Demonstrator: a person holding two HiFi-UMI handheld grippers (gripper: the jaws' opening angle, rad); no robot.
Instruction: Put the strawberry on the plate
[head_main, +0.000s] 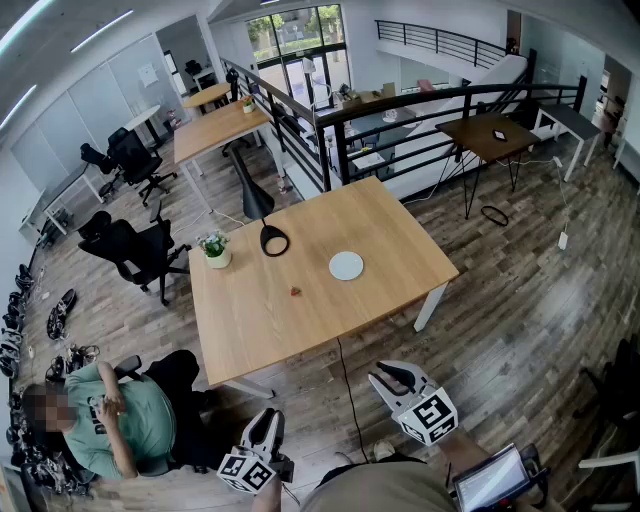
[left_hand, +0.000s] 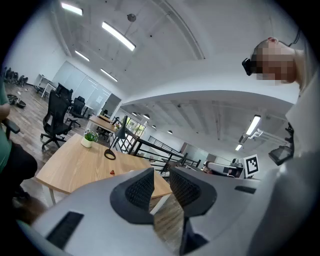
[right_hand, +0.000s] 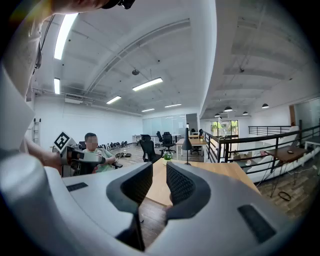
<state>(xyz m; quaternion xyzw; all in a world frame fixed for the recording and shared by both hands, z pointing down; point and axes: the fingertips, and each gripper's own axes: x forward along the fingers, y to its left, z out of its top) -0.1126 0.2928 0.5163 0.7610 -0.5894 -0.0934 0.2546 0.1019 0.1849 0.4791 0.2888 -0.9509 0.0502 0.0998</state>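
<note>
Looks like an open-plan office: pale wooden desks (head_main: 310, 295) near and far, black swivel chairs (head_main: 135, 250) at left, black metal railing (head_main: 400, 115) beyond, wood-plank floor (head_main: 520, 300), long ceiling strip lights (left_hand: 118, 36).

You are not getting any words or numbers you can read here. The cube (head_main: 430, 416) on your right tool (head_main: 389, 378) and the cube (head_main: 246, 471) on your left tool (head_main: 268, 420) are showing only black-and-white square marker patterns. The print on the seated person's green shirt (head_main: 140, 420) is coming out too small to read, and the screen (head_main: 492, 480) is showing nothing legible.
</note>
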